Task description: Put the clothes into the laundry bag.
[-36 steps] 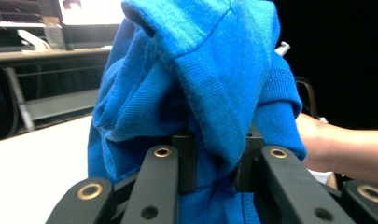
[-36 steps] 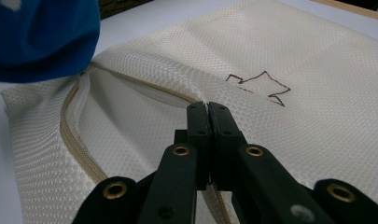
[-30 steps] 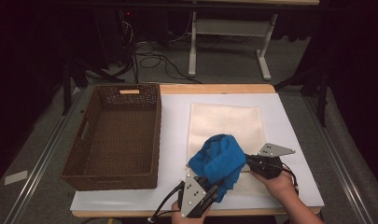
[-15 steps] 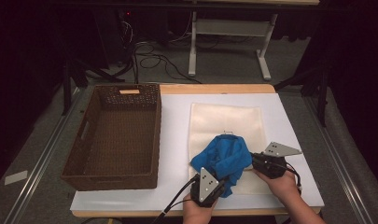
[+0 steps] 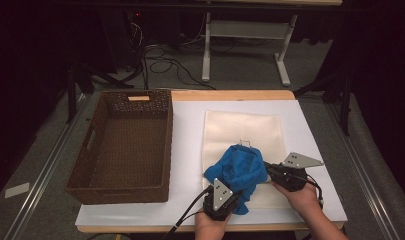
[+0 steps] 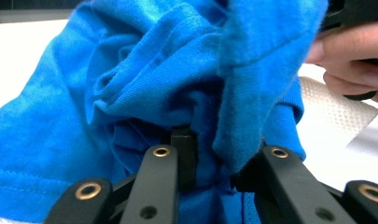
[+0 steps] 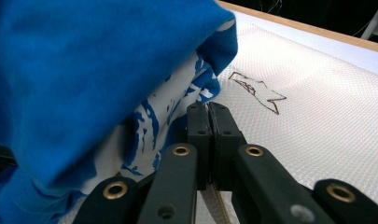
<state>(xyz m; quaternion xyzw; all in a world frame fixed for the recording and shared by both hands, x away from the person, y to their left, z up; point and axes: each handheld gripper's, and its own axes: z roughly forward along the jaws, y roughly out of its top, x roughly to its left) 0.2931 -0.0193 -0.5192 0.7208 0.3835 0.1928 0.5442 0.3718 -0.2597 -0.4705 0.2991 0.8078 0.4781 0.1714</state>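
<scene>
left claw [image 6: 210, 154] tips buried in blue shirt [image 6: 144, 88] folds

Readable text: none is showing on any surface in the three views.
Blue garment [image 7: 84, 70]: a white-and-blue printed patch [image 7: 163, 121] is peeking out from under the fold; no letters can be made out.
Cream mat [image 7: 317, 130]: a brown arrow-like mark [image 7: 256, 91] is lying on the weave, not legible as a word.
Basket [image 5: 121, 145]: a pale tag [image 5: 138, 98] is sitting on the far rim, too small to read.
</scene>
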